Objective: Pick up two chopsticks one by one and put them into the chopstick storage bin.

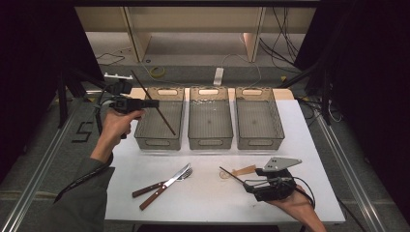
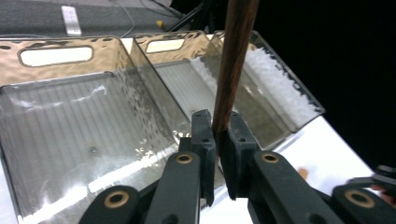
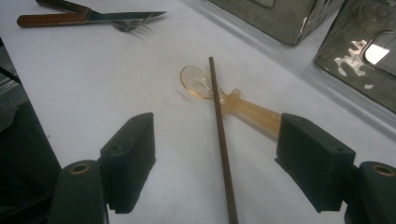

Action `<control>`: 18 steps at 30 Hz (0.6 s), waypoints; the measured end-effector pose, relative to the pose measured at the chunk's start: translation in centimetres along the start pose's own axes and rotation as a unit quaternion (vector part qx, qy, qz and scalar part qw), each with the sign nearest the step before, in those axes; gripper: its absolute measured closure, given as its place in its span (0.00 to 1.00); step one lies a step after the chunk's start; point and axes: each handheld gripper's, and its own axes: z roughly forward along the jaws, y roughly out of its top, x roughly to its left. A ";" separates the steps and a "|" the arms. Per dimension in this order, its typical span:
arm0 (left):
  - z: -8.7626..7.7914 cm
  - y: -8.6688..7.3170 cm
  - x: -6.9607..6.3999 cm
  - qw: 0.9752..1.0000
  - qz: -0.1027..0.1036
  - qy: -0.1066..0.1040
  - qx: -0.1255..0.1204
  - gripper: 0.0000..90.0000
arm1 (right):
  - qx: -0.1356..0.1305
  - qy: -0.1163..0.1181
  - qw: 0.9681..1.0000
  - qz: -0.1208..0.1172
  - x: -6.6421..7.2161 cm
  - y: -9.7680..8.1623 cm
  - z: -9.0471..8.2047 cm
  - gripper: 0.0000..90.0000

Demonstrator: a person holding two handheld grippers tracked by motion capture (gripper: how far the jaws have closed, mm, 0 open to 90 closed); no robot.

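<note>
While left tool [image 2: 217, 140] pinches chopstick [image 2: 233, 65], top cut off; right tool [image 3: 215, 163] spread, second chopstick [image 3: 219, 135] end cropped.

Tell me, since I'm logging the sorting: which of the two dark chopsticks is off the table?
The chopstick clamped in the left hand-held gripper, slanting above the leftmost bin. The other chopstick lies flat on the table, across the amber spoon.
</note>
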 end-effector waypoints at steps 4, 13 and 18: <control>1.0 0.3 0.6 1.000 -0.010 0.011 0.010 0.93 | -0.002 0.000 1.000 -0.001 0.1 0.0 0.0 0.32; 3.2 0.2 1.6 0.999 -0.023 0.028 0.038 0.93 | 0.002 0.003 1.000 -0.005 0.2 -0.1 0.1 0.32; 3.8 -0.1 2.0 0.998 -0.026 0.037 0.046 0.92 | 0.003 0.004 1.000 -0.008 0.3 -0.1 0.1 0.32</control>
